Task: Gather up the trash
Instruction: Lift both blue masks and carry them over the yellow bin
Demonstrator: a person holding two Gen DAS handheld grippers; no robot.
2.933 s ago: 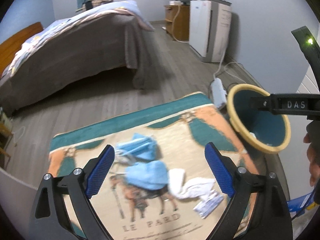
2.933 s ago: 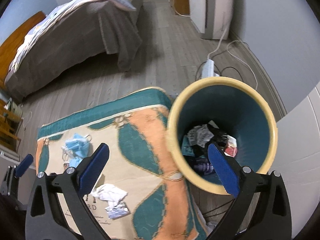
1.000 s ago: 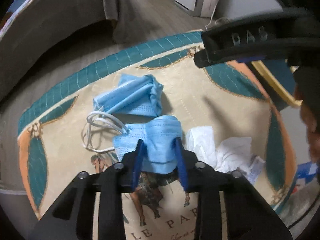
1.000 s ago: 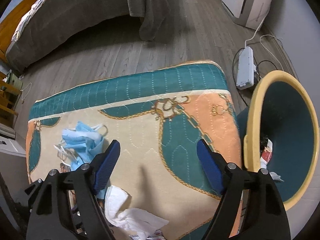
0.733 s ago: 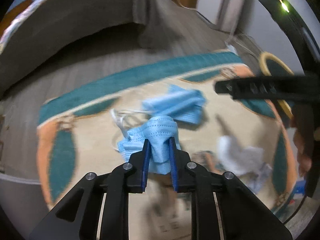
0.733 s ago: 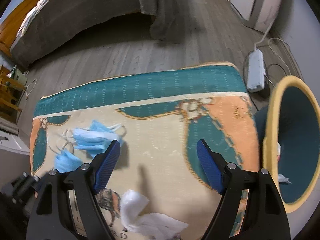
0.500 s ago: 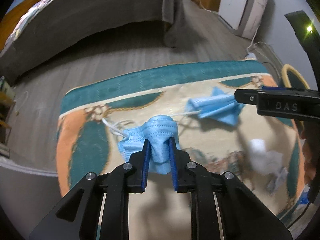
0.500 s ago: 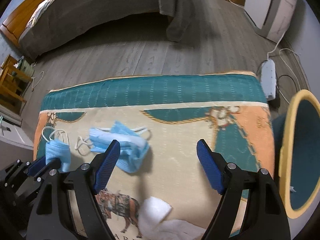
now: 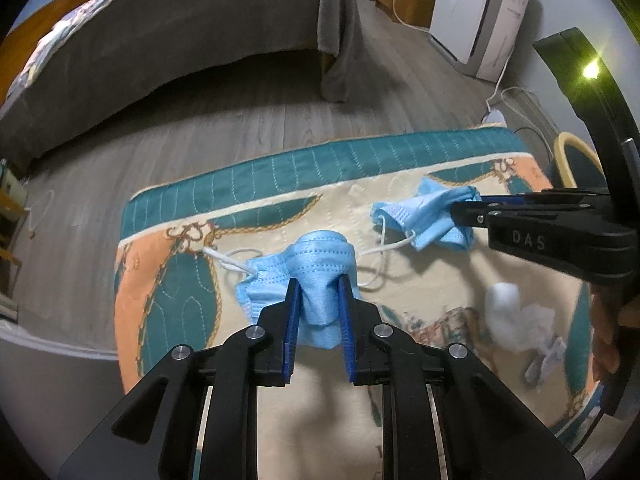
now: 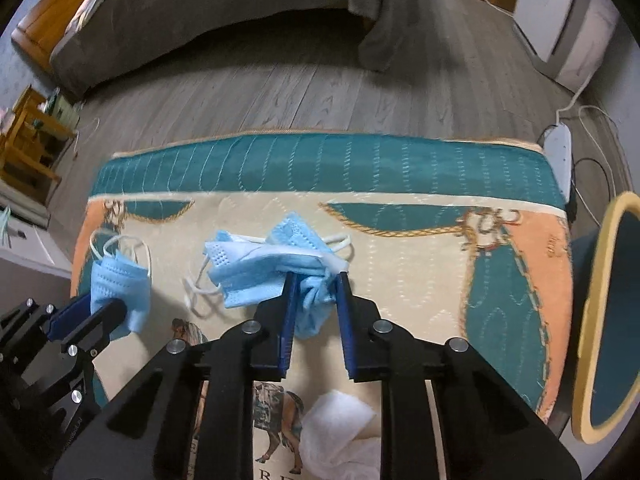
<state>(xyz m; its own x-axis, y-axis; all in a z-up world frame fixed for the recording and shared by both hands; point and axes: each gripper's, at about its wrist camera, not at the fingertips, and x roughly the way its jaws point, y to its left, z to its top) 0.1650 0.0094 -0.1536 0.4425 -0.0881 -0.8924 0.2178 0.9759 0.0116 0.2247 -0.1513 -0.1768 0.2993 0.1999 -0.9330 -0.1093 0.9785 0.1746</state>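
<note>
My left gripper (image 9: pixel 318 285) is shut on a crumpled blue face mask (image 9: pixel 316 264) and holds it above the patterned rug (image 9: pixel 256 196). My right gripper (image 10: pixel 316 278) is shut on a second blue face mask (image 10: pixel 264 268); it also shows in the left wrist view (image 9: pixel 424 210). The left gripper with its mask (image 10: pixel 118 276) shows at the left of the right wrist view. A crumpled white tissue (image 9: pixel 508 314) and a small wrapper (image 9: pixel 546 360) lie on the rug; the tissue also shows in the right wrist view (image 10: pixel 340 436). The yellow-rimmed teal trash bin (image 10: pixel 600 320) stands off the rug's right edge.
A bed with a grey cover (image 9: pixel 160 28) stands across the wood floor. A white appliance (image 9: pixel 480 12) and a power strip with cables (image 10: pixel 558 148) are at the right. A wooden shelf (image 10: pixel 28 136) stands at the left.
The right gripper has closed on the second mask and lifted it. The left gripper, shut on its mask, has risen and drawn back from the rug.
</note>
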